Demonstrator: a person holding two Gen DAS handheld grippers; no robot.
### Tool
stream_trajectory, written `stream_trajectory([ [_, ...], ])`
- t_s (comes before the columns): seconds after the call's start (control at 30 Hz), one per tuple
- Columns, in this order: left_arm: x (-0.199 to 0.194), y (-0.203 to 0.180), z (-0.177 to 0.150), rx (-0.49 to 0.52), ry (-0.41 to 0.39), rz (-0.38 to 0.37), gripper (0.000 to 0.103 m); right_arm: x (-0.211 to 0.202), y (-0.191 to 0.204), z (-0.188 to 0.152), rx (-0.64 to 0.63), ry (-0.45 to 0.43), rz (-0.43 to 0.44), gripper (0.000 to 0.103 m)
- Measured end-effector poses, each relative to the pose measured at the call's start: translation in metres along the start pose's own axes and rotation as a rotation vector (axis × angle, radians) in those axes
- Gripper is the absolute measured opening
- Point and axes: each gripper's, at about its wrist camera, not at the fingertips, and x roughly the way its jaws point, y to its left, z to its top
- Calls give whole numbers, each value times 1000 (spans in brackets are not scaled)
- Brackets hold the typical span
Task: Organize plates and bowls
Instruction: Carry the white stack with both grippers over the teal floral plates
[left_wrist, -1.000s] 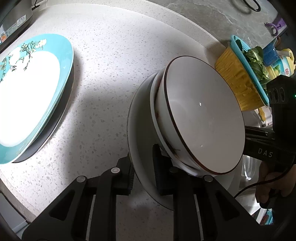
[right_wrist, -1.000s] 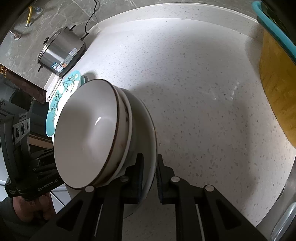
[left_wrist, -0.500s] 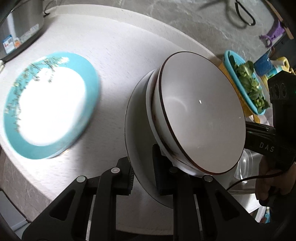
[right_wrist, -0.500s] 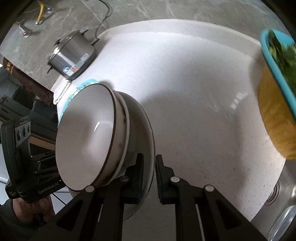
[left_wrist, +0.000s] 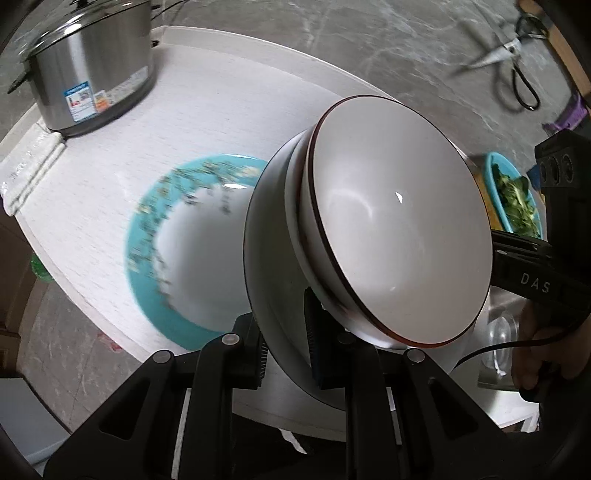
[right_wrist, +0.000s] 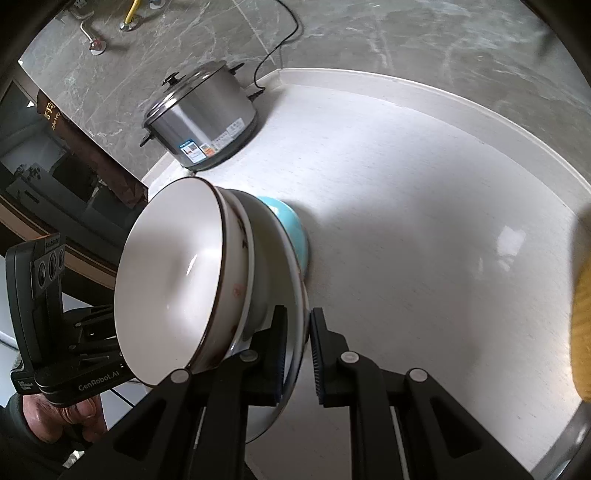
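Both grippers are clamping opposite edges of one white plate (left_wrist: 273, 295), which is carrying two nested white bowls with dark rims (left_wrist: 399, 221) and is hanging clear above the pale counter (right_wrist: 424, 221). In the left wrist view the left gripper (left_wrist: 284, 332) is sitting at lower centre, its jaws pressing together on the plate's near rim, while the stack is filling the centre and right of the frame. The right gripper (right_wrist: 297, 354) is showing the same grip at lower centre of its own view, jaws pinching the plate rim, with the bowls leaning to the left. A blue-rimmed plate (left_wrist: 166, 258) is lying flat on the counter at centre left, partly hidden behind the lifted stack. A steel pot (left_wrist: 88, 70) is standing at the upper left. A basket of greens (left_wrist: 513, 195) is peeking in at the right edge.
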Motion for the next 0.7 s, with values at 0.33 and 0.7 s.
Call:
stream_trajectory([
  [0.33,15,68,29,-1,44,7,15,49,33,39,4,37,1,15],
  [0.7,58,104,39,14,118,-12,15,91,26,42,57,92,-21,15],
])
